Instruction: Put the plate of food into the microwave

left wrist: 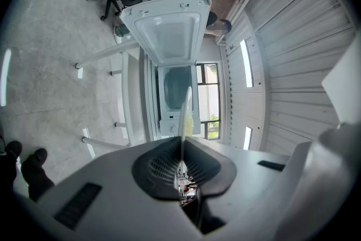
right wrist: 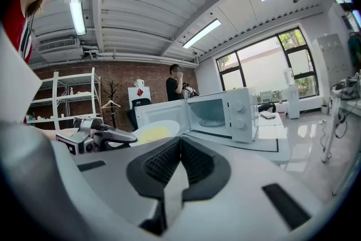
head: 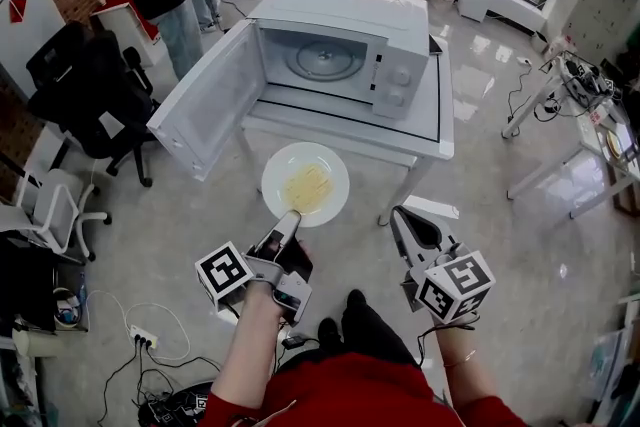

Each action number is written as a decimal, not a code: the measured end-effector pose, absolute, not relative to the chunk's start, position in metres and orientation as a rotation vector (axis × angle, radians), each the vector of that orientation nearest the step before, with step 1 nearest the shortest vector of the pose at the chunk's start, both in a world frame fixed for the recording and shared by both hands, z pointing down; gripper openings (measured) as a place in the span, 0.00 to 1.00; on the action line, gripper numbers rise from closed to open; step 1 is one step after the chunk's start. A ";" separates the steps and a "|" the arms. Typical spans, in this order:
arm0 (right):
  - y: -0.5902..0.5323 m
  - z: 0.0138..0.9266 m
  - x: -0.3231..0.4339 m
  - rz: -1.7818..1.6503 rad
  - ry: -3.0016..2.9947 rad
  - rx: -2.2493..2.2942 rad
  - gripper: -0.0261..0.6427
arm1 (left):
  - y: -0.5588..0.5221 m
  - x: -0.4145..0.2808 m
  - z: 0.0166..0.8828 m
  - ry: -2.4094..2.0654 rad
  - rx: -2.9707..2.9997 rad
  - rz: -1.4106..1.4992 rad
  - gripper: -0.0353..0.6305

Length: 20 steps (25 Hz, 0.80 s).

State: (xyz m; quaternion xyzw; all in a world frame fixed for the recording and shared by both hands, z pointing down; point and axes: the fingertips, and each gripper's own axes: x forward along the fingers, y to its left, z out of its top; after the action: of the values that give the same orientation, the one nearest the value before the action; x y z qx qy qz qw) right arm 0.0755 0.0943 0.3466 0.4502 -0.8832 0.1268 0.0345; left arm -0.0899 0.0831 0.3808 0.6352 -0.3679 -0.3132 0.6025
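While the left gripper (head: 289,218) pinches the plate (head: 305,183) by its near rim alone, that stiff, probably breakable dish looks tip-prone; the right gripper (head: 400,215) keeps its jaws together, empty.

Microwave (head: 340,15) on table (head: 441,120); door (head: 205,110) left; plate (head: 279,167) before table.

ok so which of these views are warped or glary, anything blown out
Head view: mild fisheye, window glare on the glossy floor. Left gripper view: strong fisheye, black corners, scene rolled sideways, plate seen edge-on. Right gripper view: ceiling lights bend into curves, windows bright but not fully blown out.
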 end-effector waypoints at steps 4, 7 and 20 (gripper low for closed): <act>0.083 0.349 0.078 0.393 -2.697 1.403 0.06 | 0.069 -0.090 0.377 -0.835 1.464 -0.752 0.08; 0.074 0.354 0.082 0.403 -2.687 1.411 0.06 | 0.058 -0.088 0.378 -0.832 1.463 -0.752 0.08; -0.037 0.370 0.099 0.458 -2.668 1.418 0.06 | -0.045 -0.078 0.387 -0.858 1.424 -0.750 0.08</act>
State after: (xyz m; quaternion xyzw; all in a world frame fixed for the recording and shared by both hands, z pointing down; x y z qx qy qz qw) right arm 0.0991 -0.0365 0.3703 0.4637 -0.8722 0.1498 0.0425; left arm -0.0784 -0.0451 0.3870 0.6173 -0.3720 -0.3251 0.6122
